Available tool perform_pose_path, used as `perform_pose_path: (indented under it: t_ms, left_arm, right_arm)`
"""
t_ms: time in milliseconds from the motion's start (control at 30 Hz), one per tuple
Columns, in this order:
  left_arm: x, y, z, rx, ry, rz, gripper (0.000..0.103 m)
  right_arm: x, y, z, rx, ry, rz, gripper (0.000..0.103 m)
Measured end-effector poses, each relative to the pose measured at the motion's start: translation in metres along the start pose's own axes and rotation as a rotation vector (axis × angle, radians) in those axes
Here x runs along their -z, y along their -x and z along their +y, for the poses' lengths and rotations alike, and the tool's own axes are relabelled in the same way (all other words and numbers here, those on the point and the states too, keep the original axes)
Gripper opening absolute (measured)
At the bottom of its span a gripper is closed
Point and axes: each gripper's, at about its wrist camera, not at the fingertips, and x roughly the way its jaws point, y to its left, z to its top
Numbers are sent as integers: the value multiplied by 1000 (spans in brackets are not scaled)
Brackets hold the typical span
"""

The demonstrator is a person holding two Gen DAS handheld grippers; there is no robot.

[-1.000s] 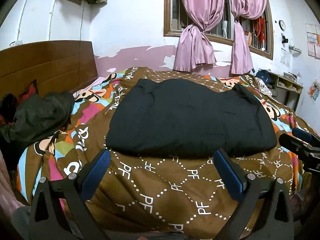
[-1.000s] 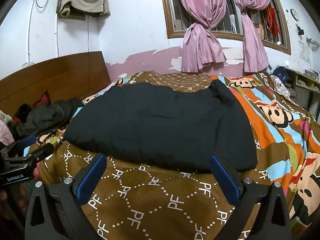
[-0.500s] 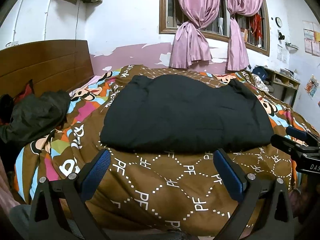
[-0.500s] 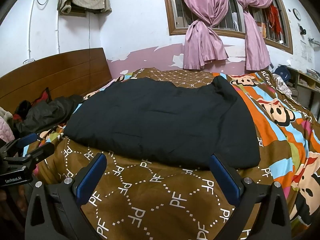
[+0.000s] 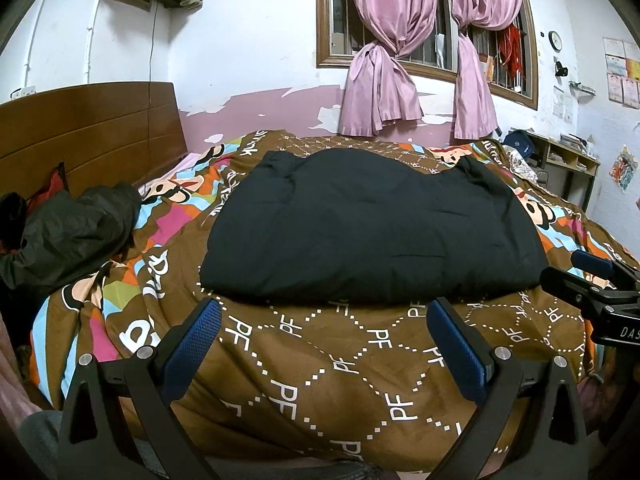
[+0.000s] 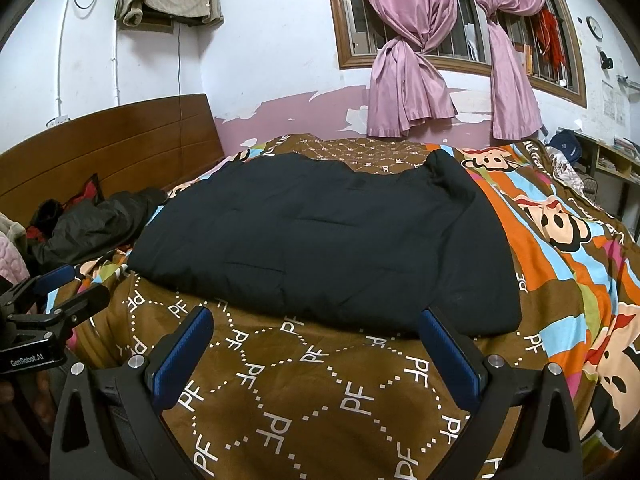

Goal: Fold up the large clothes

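Both claws, the left claw [image 5: 323, 326] and the right claw [image 6: 316, 334], hang released with jaws spread wide and nothing between them, and over the last second they have drawn back toward the near edge of the bed [image 5: 304, 376]. Beyond them the black padded garment [image 5: 372, 228] lies flat in a tidy block on the bedspread. By my reading, this fold is finished and the crumpled dark jacket [image 5: 76, 228], left of the garment by the headboard, comes next.

Bed [image 5: 320, 360] bears black garment [image 5: 372, 232], dark jacket [image 5: 76, 232].
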Motion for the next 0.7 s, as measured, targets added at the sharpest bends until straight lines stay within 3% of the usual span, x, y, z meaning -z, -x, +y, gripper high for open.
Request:
perform_pose_path:
  t_ms: [700]
  left_arm:
    - [0,0,2,1,-1,0,101]
  right_arm:
    - [0,0,-1,-2,0,2,103]
